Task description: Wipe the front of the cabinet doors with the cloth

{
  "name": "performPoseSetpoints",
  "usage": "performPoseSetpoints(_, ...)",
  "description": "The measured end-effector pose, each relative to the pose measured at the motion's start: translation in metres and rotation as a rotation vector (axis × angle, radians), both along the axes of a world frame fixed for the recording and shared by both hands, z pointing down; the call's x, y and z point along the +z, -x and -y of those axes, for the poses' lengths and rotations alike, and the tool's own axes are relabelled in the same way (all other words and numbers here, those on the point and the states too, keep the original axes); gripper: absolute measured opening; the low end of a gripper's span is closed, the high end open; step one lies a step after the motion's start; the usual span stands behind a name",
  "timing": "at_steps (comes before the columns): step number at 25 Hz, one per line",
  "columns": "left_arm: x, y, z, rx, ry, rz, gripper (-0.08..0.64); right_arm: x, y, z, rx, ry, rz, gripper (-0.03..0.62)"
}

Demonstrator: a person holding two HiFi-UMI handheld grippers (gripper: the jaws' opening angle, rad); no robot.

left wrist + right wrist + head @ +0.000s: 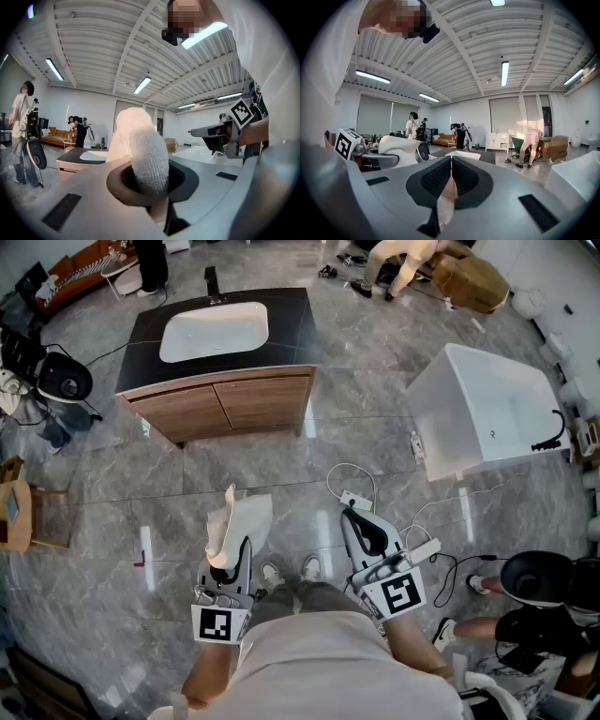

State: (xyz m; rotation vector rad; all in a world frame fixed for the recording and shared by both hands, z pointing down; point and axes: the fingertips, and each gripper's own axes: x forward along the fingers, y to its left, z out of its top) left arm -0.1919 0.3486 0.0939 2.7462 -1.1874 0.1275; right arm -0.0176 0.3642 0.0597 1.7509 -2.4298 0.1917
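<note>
Standing around: white bathtub (487,413) at the right, well apart from the cabinet (216,390).
Cabinet doors: wooden doors (230,404) face the person across the grey floor (122,493).
Floor ahead: white cable (349,468) lies near the right tool (361,526).
Cloth: white cloth (239,521) gripped in the left tool (228,561), long axis along the jaws, free end toward the cabinet, well apart from the doors.
Right tool: jaws pressed together, nothing between.

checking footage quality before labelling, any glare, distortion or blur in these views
Head view: bright streaks glare off the glossy floor, edges bend. Left gripper view: fisheye with black corners, ceiling light strip blown out, cloth up close blocks the middle. Right gripper view: same fisheye, evenly lit, background sharp.
</note>
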Motion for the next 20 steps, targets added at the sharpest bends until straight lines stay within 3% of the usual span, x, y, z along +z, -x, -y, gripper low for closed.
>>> performPoseSetpoints(5, -0.026, -0.004, -0.010, -0.003, -0.088, 0.006, 0.060, -0.012, 0.009, -0.017, -0.015, -0.041, 0.018, 0.040)
performPoseSetpoints(10, -0.043, -0.024, -0.022, 0.007, -0.124, -0.005, 0.060, -0.020, -0.001, -0.025, -0.032, -0.064, 0.072, 0.040)
performPoseSetpoints(13, -0.043, -0.023, -0.027, 0.001, -0.123, 0.000, 0.060, -0.019, -0.006, -0.031, -0.026, -0.065, 0.112, 0.041)
performPoseSetpoints(20, -0.029, 0.013, -0.019, -0.018, -0.095, -0.006, 0.060, -0.011, 0.010, -0.030, -0.003, -0.044, 0.066, 0.041)
